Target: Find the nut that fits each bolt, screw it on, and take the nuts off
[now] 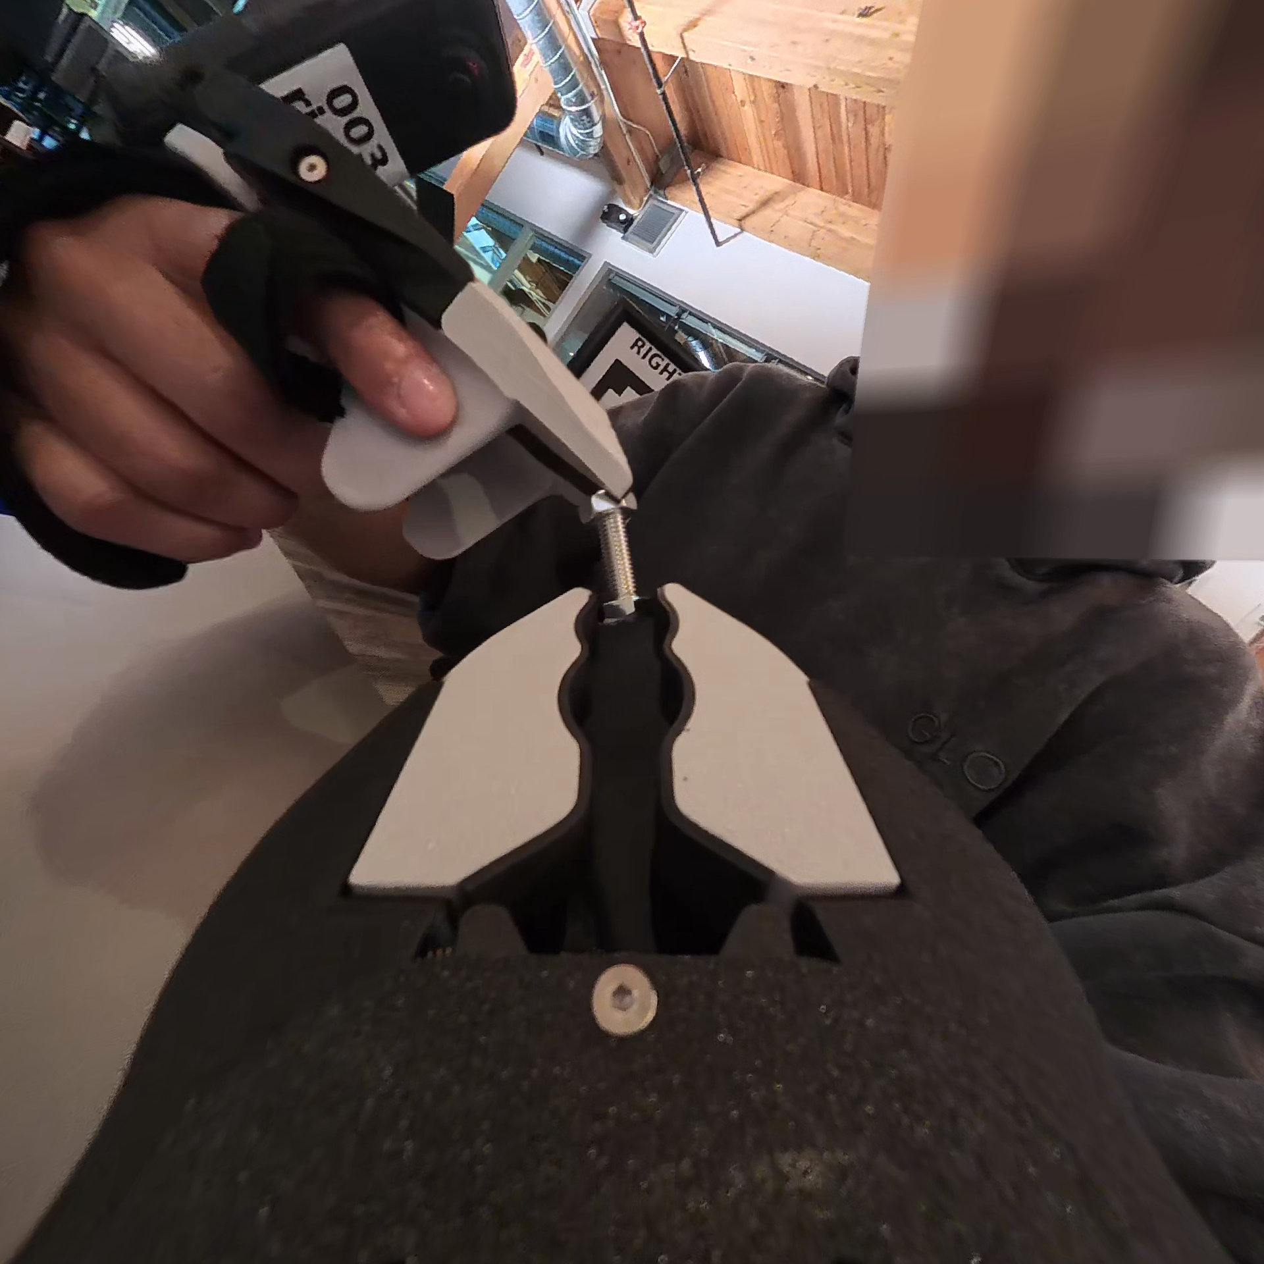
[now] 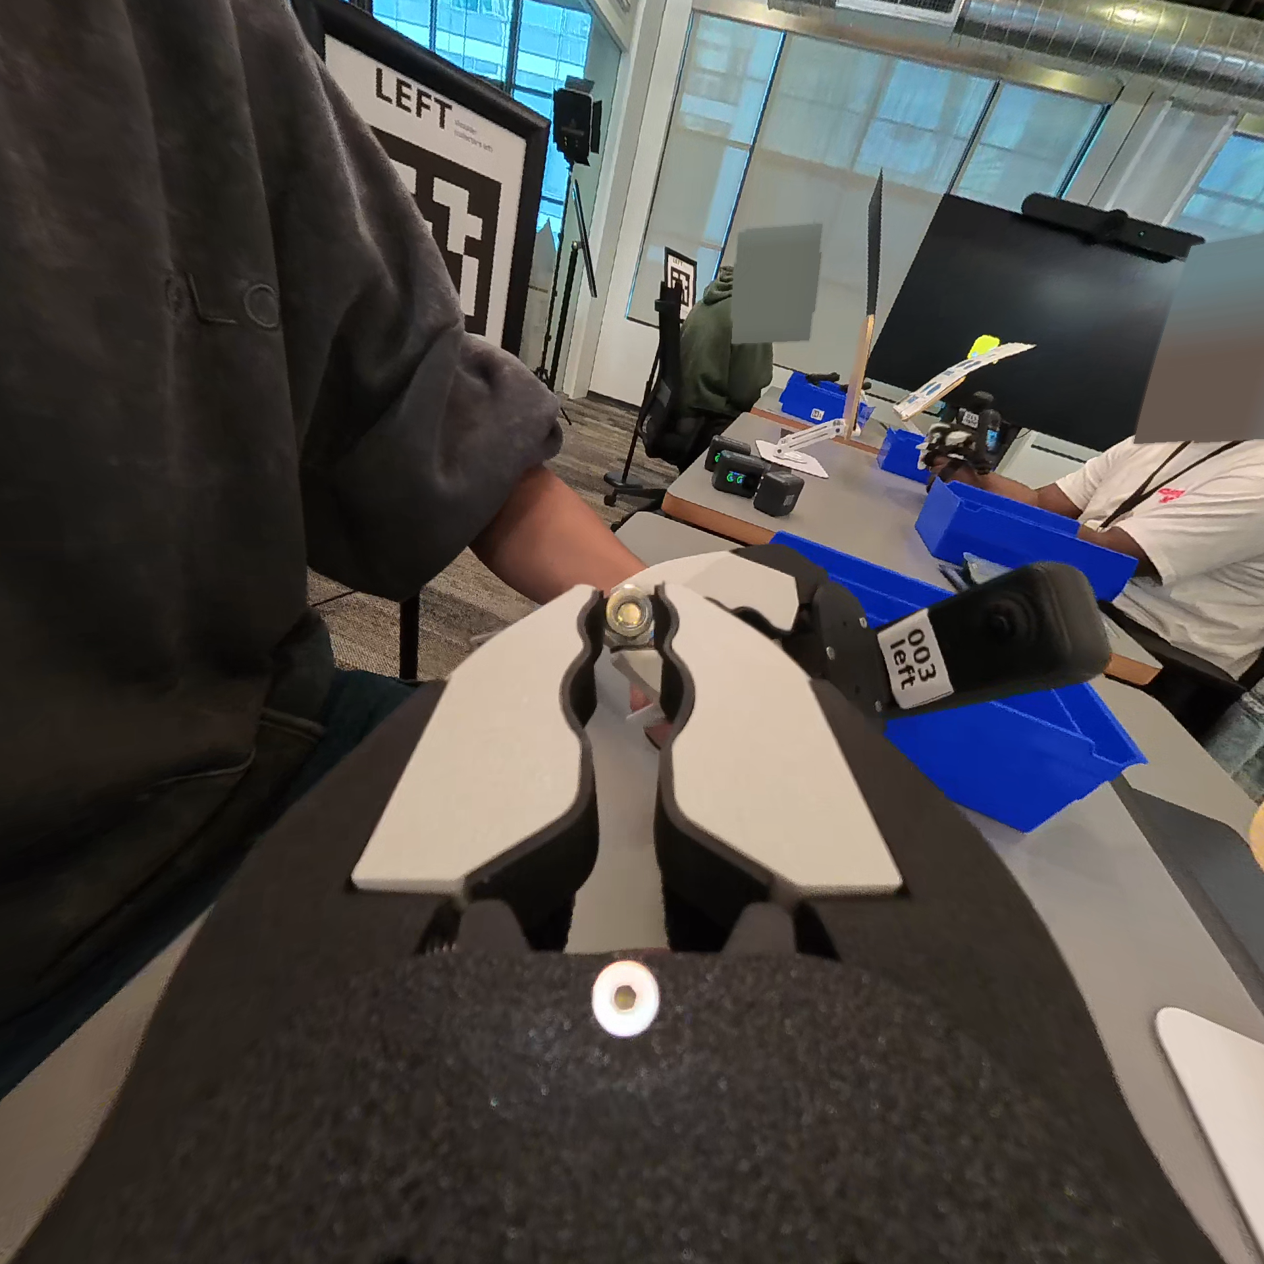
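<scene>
A silver bolt (image 1: 617,554) is held in the air between both grippers. In the left wrist view my left gripper (image 1: 624,603) is shut on a hex nut (image 1: 620,606) at the bolt's lower end. The right gripper (image 1: 609,498) comes in from the upper left, held by a hand, and pinches the bolt's head. In the right wrist view my right gripper (image 2: 626,611) is shut on the bolt head (image 2: 626,613), seen end-on, with the nut (image 2: 626,641) just behind it. The left gripper (image 2: 639,667) lies beyond, mostly hidden by my fingers.
The person's dark grey hoodie (image 1: 957,718) is close behind the bolt. A blue bin (image 2: 992,745) stands on the grey table (image 2: 1108,910) to the right, and a white flat object (image 2: 1217,1094) lies at the right edge. Other people sit at a far table with more blue bins (image 2: 1012,533). Left and right tips are no more than a few centimetres apart.
</scene>
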`<state>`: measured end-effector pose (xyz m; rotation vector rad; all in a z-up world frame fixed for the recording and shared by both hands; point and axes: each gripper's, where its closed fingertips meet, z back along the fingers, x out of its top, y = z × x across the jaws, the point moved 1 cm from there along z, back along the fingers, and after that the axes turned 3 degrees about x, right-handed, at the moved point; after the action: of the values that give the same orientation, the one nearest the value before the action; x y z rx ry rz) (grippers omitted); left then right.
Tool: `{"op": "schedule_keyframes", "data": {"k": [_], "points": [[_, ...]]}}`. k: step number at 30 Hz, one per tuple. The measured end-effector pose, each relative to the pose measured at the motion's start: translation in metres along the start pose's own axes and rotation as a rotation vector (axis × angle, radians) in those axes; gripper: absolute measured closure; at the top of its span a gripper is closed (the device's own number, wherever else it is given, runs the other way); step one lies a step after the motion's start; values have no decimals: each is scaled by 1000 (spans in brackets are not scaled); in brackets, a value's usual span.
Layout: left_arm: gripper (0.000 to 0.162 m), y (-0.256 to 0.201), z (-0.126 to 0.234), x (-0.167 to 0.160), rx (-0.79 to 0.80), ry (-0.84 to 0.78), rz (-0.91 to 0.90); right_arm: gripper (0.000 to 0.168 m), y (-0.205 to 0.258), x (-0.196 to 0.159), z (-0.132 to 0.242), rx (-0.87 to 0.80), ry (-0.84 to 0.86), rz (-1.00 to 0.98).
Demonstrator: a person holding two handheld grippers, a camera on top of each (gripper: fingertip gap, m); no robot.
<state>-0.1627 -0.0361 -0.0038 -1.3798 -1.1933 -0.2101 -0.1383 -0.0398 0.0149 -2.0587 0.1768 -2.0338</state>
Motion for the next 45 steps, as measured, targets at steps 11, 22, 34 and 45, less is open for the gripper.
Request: {"op": "schedule_keyframes", "data": {"k": [11, 22, 34, 45], "points": [[147, 13, 7, 3, 154, -18, -49, 154, -7, -12, 8, -84, -38, -113], [147, 22, 11, 0, 370, -33, -133, 154, -14, -24, 13, -247, -140, -238], [148, 23, 6, -16, 468, 58, -150, 154, -2, -33, 9, -177, -41, -328], [148, 10, 3, -4, 365, 10, -119, 154, 4, -17, 5, -154, -98, -180]]}}
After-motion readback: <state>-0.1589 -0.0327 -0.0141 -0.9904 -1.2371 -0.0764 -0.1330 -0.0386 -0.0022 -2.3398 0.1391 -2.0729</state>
